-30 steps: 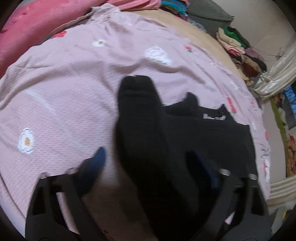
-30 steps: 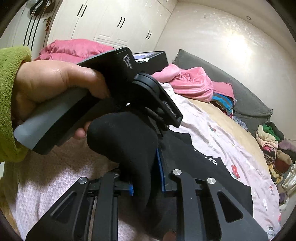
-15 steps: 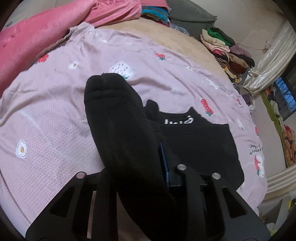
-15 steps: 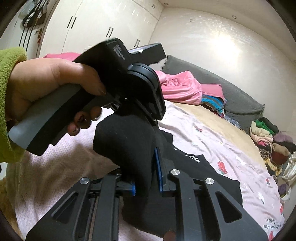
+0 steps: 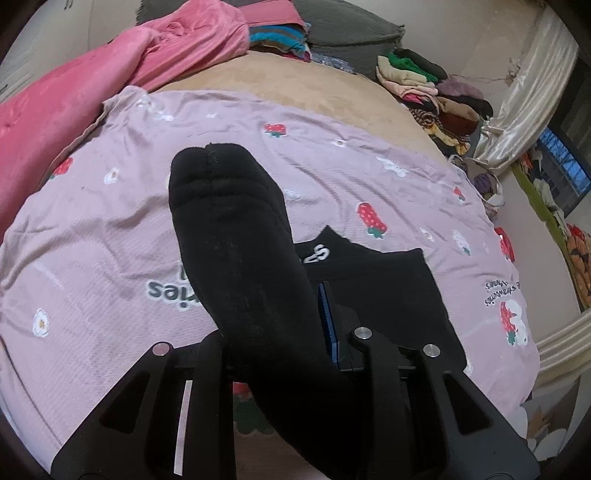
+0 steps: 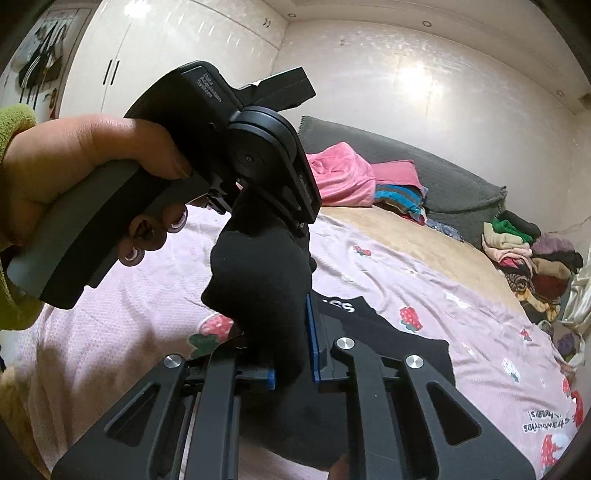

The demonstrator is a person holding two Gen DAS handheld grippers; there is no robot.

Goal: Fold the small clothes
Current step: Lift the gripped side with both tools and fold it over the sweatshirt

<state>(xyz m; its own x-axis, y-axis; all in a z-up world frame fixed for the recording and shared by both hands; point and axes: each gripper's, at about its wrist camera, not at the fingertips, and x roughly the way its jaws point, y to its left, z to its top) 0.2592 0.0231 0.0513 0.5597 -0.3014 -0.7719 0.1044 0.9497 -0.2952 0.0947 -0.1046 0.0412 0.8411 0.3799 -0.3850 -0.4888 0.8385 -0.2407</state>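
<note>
A black sock is held up in the air above the bed by both grippers. My left gripper is shut on one end of it, toe end sticking up. My right gripper is shut on the other end of the same sock; the left gripper's body and the hand holding it show just above. A second black sock with white lettering lies flat on the pink strawberry-print sheet, below and right of the grippers; it also shows in the right wrist view.
A pink blanket lies at the far left of the bed. A grey pillow and folded clothes sit at the headboard end. A heap of clothes lies at the far right near a curtain.
My left gripper closed on the sock; it was open one second ago. Both grippers rose with the sock, lifting it off the bed; the second sock stayed flat.
</note>
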